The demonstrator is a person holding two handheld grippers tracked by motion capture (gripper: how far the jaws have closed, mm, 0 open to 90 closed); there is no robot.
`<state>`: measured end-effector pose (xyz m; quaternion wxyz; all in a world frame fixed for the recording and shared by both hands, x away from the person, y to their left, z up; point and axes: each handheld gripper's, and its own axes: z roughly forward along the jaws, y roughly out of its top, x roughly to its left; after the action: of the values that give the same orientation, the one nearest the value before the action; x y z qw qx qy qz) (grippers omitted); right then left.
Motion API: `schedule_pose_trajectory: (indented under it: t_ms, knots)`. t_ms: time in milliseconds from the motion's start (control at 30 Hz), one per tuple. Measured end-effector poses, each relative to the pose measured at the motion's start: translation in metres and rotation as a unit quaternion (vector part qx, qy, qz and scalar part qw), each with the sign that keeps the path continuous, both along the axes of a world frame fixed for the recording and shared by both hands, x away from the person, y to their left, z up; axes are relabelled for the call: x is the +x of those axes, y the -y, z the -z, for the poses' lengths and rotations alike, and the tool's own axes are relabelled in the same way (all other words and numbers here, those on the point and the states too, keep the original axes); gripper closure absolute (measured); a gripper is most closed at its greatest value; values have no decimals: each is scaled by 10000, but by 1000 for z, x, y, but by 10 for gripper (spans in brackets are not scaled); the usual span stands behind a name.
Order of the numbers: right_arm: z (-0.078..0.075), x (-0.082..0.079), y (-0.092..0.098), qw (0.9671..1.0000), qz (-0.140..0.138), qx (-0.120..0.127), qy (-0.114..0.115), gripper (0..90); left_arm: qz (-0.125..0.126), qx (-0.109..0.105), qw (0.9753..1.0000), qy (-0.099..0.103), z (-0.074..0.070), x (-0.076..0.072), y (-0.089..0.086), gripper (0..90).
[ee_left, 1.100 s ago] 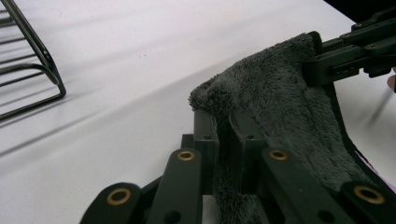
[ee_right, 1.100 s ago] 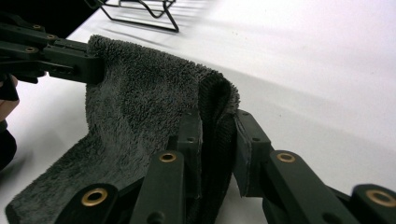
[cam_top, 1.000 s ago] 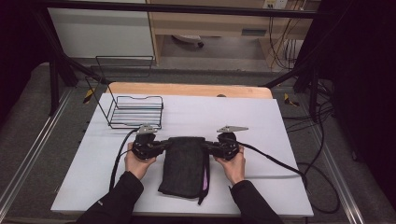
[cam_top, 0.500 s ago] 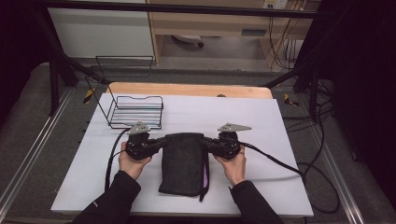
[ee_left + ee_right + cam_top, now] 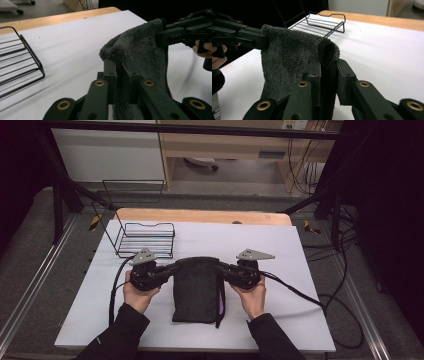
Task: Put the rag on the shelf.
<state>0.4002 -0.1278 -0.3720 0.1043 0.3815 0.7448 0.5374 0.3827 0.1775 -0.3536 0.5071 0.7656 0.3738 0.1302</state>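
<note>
In the high view, a dark grey towel (image 5: 196, 287) lies lengthwise in the middle of the white tabletop (image 5: 300, 255), its near part flat and a purple strip running along its right edge, while its far end is raised between the left gripper (image 5: 169, 270) and the right gripper (image 5: 221, 268), each pinching 1 far corner. The step in hand looks like a fold: the far edge is lifted, and the next move probably calls for carrying both corners together toward the near edge, level with each other, so the layers land square. A black wire rack (image 5: 145, 239) stands on the far left of the tabletop, well apart from the towel. In the left gripper view, the 2 jaws are closed tight on a bunched corner of the towel (image 5: 140, 52), the fleece rising above them and draping down to the right, where the right gripper (image 5: 160, 40) clamps the other corner; the rack (image 5: 22, 62) sits at the left. In the right gripper view, its own jaws are likewise closed on the folded towel (image 5: 294, 57) corner, with the left gripper (image 5: 263, 41) holding the opposite corner at the left and the rack (image 5: 324, 23) beyond. The tabletop is a plain white sheet over a wooden board (image 5: 200, 215), and around it are grey floor, trailing cables (image 5: 345, 320) at the right, and light wooden furniture (image 5: 225, 145) at the back.
</note>
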Motion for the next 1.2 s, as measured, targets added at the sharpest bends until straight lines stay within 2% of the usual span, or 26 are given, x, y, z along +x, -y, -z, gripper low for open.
schedule_pose_trajectory:
  t_ms: [100, 633, 1033, 1200]
  knots:
    - [-6, -3, -1, 9999, 1, 9, 158, 764, -6, -20, 10000, 69, -4, -2, 0, 823]
    - [-31, -13, -6, 9981, -24, 61, 613, 767, -98, -229, 9990, 370, -23, -10, -11, 824]
    - [-51, -16, -22, 9939, 2, 36, 1100, 768, -238, -376, 9967, 683, -40, -16, -25, 824]
    - [-56, -14, -32, 9924, -17, 157, 1224, 768, -342, -495, 9953, 754, -46, -17, -35, 824]
